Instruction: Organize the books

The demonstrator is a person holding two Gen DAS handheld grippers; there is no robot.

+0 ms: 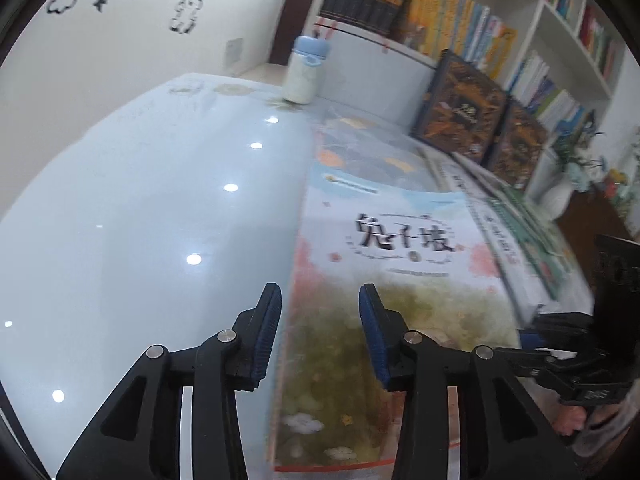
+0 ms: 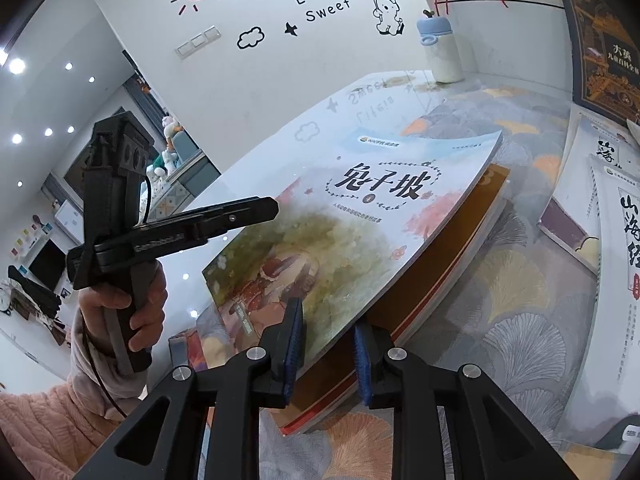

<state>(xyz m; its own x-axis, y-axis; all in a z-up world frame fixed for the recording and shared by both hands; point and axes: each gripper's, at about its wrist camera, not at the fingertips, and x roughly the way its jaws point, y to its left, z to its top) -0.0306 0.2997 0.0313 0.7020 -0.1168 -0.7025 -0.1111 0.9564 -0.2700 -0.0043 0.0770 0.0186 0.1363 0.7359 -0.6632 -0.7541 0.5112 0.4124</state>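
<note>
A picture book [image 1: 400, 240] with a pastel cover lies on top of a stack on the table, also shown in the right wrist view as the top book [image 2: 380, 188]. My left gripper [image 1: 320, 332] is open and straddles the book's left edge: one finger is over the bare table, the other over the cover, and neither pad touches it. In the right wrist view the left gripper [image 2: 268, 206] hovers at that edge. My right gripper [image 2: 328, 336] has its pads against the near corner, shut on the top book with an orange book [image 2: 440, 256] just below.
A white bottle [image 1: 306, 70] with a blue lid stands at the back of the glossy pale table [image 1: 160, 200]. Dark boxed books [image 1: 460, 108] lean on the bookshelf [image 1: 460, 20]. More books [image 2: 624, 216] lie to the right on a patterned mat [image 2: 520, 280]. A vase [image 1: 560, 196] stands behind them.
</note>
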